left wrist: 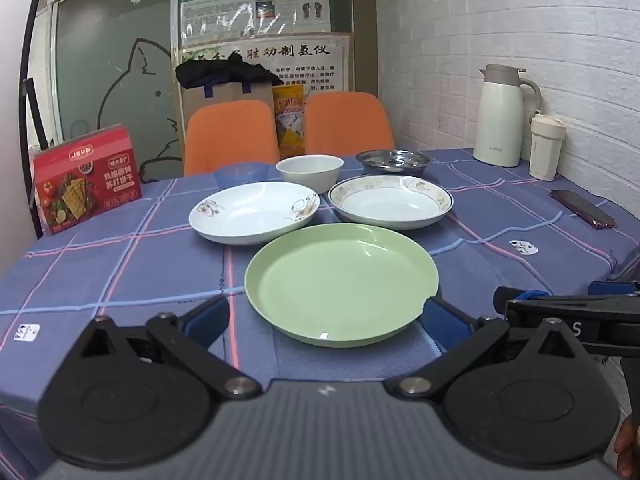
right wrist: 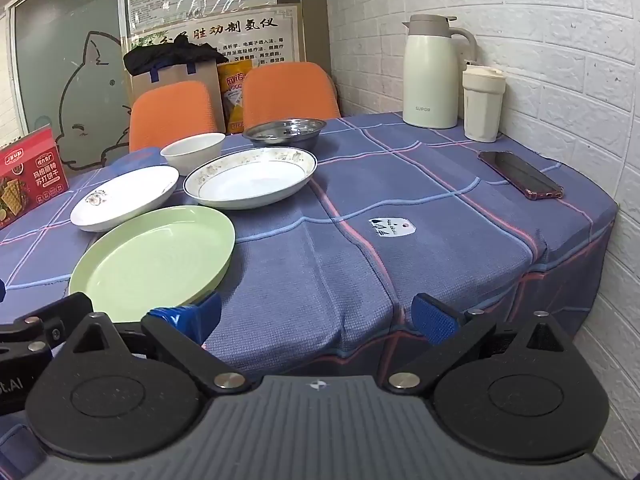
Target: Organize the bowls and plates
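Left gripper [left wrist: 326, 318]: we see its two blue-padded fingers spread wide and holding nothing; the near rim of the green plate [left wrist: 340, 286] lies between them.
Right gripper [right wrist: 316, 316]: we find it spread wide too, empty, over bare tablecloth [right wrist: 400, 240] near the table's front edge; its left finger sits just beside the green plate's near rim.
Plates, three: we count one green plate nearest us, a white plate with flower motifs [left wrist: 254, 212] behind it to the left, and a white plate with a patterned gold rim [left wrist: 390, 202] behind it to the right. The two white plates lie side by side.
Bowls, three: we count a small blue bowl [left wrist: 240, 174], a white bowl [left wrist: 310, 172] and a steel bowl [left wrist: 394, 162], in a row behind the plates, left to right.
Other table items: we see one red cracker box [left wrist: 86, 178] at the left, one cream thermos jug [left wrist: 500, 116] and one cream lidded cup [left wrist: 546, 148] by the brick wall, one phone [right wrist: 520, 174] flat on the cloth.
Chairs: we count two orange chair backs [left wrist: 232, 136] beyond the table.
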Demonstrator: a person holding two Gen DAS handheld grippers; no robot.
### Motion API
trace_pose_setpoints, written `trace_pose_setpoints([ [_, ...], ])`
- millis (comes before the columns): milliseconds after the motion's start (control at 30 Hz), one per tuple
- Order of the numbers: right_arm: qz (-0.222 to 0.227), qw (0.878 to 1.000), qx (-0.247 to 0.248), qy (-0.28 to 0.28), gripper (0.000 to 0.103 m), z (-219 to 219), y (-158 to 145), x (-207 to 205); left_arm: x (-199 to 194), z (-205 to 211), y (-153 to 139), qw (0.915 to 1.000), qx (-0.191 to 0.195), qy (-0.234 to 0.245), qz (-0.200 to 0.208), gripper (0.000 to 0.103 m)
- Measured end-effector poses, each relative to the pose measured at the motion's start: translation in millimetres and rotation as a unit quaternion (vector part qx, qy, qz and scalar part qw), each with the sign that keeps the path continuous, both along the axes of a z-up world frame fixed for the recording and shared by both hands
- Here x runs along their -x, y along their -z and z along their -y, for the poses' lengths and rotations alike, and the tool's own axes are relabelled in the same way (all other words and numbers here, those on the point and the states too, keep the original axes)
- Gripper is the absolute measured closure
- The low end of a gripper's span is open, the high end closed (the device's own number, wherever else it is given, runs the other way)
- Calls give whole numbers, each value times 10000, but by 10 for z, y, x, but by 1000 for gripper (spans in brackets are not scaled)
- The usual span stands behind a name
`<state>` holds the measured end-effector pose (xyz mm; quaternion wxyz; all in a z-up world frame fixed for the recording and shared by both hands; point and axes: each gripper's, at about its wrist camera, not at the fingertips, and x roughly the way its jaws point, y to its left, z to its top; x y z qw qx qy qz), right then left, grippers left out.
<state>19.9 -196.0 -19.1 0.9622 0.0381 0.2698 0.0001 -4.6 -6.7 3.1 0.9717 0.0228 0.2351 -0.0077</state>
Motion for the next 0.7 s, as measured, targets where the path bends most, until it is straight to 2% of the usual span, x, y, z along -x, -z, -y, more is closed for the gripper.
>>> trace_pose_setpoints([
  [700, -7, 9999, 111, -40, 14, -70, -5, 3, -13, -39, 0, 10000, -9, 21, -35, 0],
])
